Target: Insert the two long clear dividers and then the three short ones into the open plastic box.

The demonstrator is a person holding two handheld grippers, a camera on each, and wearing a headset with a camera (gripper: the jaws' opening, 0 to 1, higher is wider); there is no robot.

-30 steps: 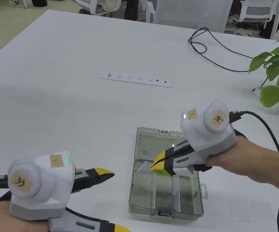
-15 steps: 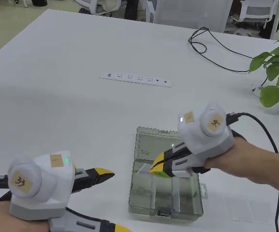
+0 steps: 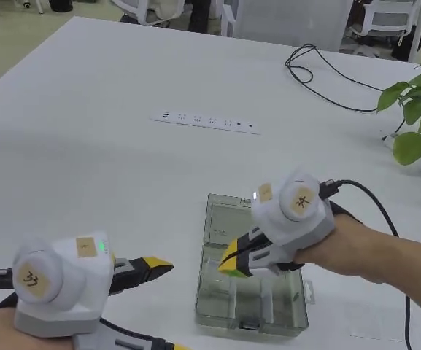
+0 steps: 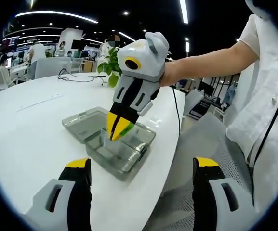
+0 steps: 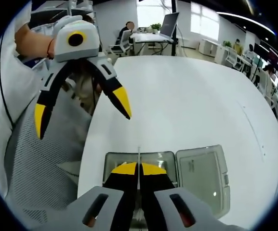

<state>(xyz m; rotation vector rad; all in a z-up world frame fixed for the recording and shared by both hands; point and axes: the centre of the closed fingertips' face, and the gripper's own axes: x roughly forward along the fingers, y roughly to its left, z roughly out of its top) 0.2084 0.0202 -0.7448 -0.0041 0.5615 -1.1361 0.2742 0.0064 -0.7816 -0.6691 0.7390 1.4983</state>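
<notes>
The open clear plastic box (image 3: 295,316) lies near the table's front edge, its lid (image 3: 228,213) folded flat behind it. Clear dividers (image 3: 267,293) stand inside the tray. My right gripper (image 3: 229,265) hangs over the tray's left part, shut on a thin clear divider (image 5: 139,155) that sticks out edge-on past its tips (image 5: 139,168). From the left gripper view, the right gripper (image 4: 119,129) points down into the box (image 4: 129,156). My left gripper (image 3: 171,306) stays left of the box, open and holding nothing (image 4: 141,168).
A white power strip (image 3: 206,120) lies mid-table. A black cable (image 3: 327,69) loops at the far right, beside a green plant (image 3: 414,109). Office chairs stand beyond the far edge. A person's white sleeve (image 4: 264,96) is at the right.
My right gripper has moved left and lower over the box with the divider still in it. The left gripper has hardly moved.
</notes>
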